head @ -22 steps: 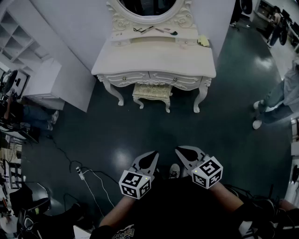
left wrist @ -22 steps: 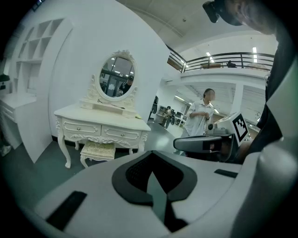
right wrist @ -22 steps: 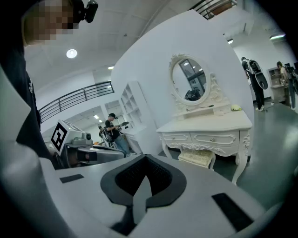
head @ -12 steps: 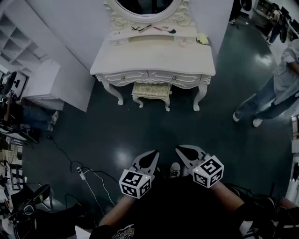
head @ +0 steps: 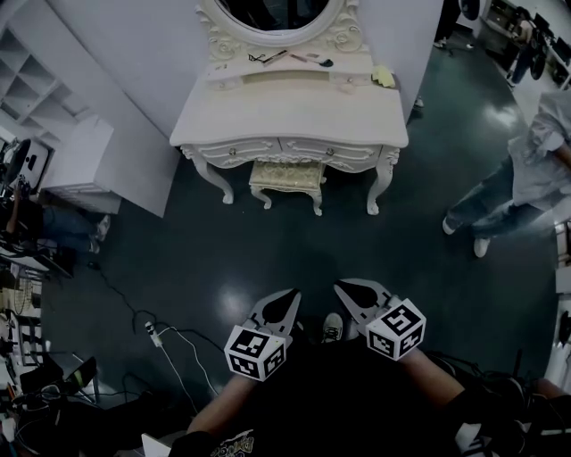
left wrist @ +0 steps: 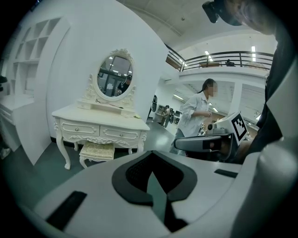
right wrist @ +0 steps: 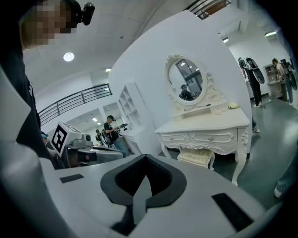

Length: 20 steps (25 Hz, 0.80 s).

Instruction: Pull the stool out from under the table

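Qty 1 white carved dressing table [head: 290, 114] against the white wall, w/ 2 drawers in front, 1 oval mirror [head: 272, 11] on top, and a few small items on the shelf under the mirror, too small to ID, plus 1 yellow item [head: 384, 78] at its right end. Qty 1 stool [head: 287, 176], cream patterned cushion, white legs: sits tucked under the table between the front legs, front edge of seat showing below the drawers. Qty 1 white shelving unit [head: 36, 80] at left. Qty 1 white cable [head: 174, 344] on the dark floor. Qty 1 bystander [head: 535, 165] at right in pale top & jeans. Qty 2 hand-held grippers, each w/ 1 marker cube: left gripper [head: 287, 299] and right gripper [head: 341, 288], side by side in front of the wearer, pointing toward the table. Both have jaws fully together, nothing between them, touching nothing; both well apart from the stool, bare floor between.
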Available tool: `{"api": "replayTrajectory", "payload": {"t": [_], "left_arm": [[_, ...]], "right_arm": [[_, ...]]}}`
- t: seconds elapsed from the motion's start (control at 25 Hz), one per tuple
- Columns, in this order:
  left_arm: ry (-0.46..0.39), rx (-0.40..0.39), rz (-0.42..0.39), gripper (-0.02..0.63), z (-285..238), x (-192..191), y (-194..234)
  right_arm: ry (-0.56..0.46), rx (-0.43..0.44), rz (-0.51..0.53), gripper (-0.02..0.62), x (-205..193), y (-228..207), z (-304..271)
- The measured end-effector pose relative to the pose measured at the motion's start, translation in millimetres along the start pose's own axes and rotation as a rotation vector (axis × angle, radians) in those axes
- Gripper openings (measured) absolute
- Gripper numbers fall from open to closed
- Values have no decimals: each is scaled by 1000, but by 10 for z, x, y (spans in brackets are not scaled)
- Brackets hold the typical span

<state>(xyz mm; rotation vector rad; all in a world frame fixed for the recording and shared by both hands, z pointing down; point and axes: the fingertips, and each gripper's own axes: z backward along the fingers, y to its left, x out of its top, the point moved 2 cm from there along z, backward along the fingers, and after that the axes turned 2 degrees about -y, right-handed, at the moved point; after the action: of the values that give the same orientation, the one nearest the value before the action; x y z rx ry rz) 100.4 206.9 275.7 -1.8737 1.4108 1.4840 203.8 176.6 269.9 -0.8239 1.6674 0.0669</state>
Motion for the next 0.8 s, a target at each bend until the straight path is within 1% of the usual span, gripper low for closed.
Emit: {"api": "replayTrajectory", "payload": {"t": [0.12, 0.44, 0.8], "left_arm": [[-6, 11, 3, 8, -4, 3, 27], [-20, 55, 8, 8, 46, 73, 129], [-21, 106, -18, 8, 102, 175, 230]], "right_arm": [[-10, -17, 19, 26, 38, -67, 20], [-46, -50, 14, 26, 144, -195, 85], [-64, -43, -2, 26, 181, -250, 64]]}}
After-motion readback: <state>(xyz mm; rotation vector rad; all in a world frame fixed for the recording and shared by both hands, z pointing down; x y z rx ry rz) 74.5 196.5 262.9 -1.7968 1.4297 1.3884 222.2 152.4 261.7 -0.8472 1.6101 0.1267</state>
